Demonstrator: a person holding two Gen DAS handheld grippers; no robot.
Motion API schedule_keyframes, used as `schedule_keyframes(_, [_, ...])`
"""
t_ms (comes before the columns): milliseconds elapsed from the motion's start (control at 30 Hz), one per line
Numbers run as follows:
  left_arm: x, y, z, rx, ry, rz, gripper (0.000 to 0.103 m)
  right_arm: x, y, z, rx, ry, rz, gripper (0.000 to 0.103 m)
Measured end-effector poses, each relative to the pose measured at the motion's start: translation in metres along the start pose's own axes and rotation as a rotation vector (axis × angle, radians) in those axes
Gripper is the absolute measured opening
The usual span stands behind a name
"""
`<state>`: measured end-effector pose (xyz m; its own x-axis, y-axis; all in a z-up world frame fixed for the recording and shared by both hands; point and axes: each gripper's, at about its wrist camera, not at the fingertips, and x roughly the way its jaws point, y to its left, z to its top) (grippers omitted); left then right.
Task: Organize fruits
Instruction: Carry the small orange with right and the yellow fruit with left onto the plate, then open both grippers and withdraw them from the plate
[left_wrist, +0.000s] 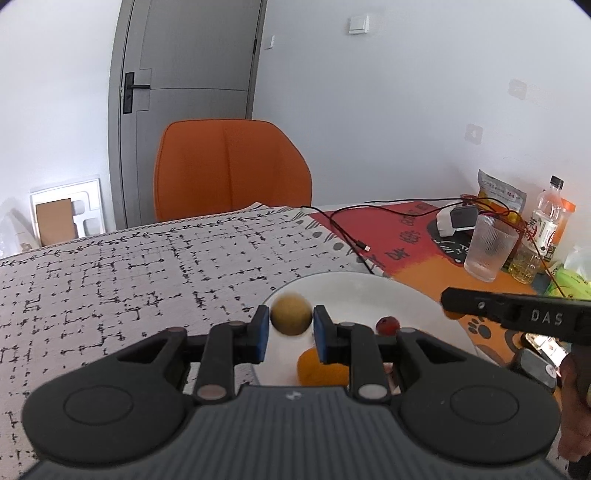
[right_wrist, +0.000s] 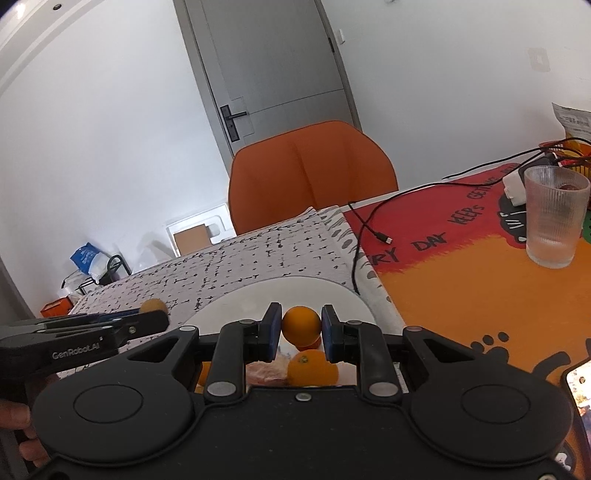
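Your left claw (left_wrist: 291, 332) is squeezed tight on a small yellow-brown fruit (left_wrist: 291, 313), holding it just over the near edge of the white plate (left_wrist: 369, 291). Your right claw (right_wrist: 301, 334) is clamped on a small orange (right_wrist: 301, 325), also over the plate. Under the claws, more fruit lies on the plate: another orange (right_wrist: 308, 369) and a little red fruit (left_wrist: 387, 325).

It looks like you are in the carrying step, with one fruit in each claw. Next you need to pick a free spot for each fruit, lower it softly, then let go. Round fruit can roll, so set it down low.

The side of the left claw reads "GenRobot.AI", and the right one shows "DAS". Farther out, the red and orange mat (right_wrist: 461, 258) on the bench says "DAY KEEPS GETTING". A ribbed glass (right_wrist: 556, 216) stands on it. The bottle (left_wrist: 546, 221) and snack bag (left_wrist: 500, 195) have labels too small to read.
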<state>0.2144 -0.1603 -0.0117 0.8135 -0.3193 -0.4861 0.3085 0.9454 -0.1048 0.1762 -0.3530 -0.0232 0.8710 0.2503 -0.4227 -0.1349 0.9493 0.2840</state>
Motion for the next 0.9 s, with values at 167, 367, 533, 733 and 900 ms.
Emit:
schedule_keyframes(167, [-0.004,0.005,-0.002,-0.013,0.002,0.002,0.027,0.004,0.007,0.0,-0.012,0.008,0.006,0.021])
schedule_keyframes(367, [-0.012,0.023,-0.006,-0.053,0.01,0.024,0.028,0.012,0.018,0.003,-0.033,0.017,0.01,0.021])
schedule_keyframes(533, [-0.02,0.035,-0.008,-0.071,0.009,0.034,0.028,0.017,0.03,0.003,-0.052,0.02,0.016,0.022])
schedule_keyframes(733, [-0.027,0.047,-0.01,-0.092,0.015,0.055,0.028,0.022,0.038,0.0,-0.064,0.021,0.029,0.03])
schedule_keyframes(900, [-0.031,0.053,-0.013,-0.113,0.027,0.068,0.032,0.018,0.039,-0.003,-0.058,0.022,0.03,0.035])
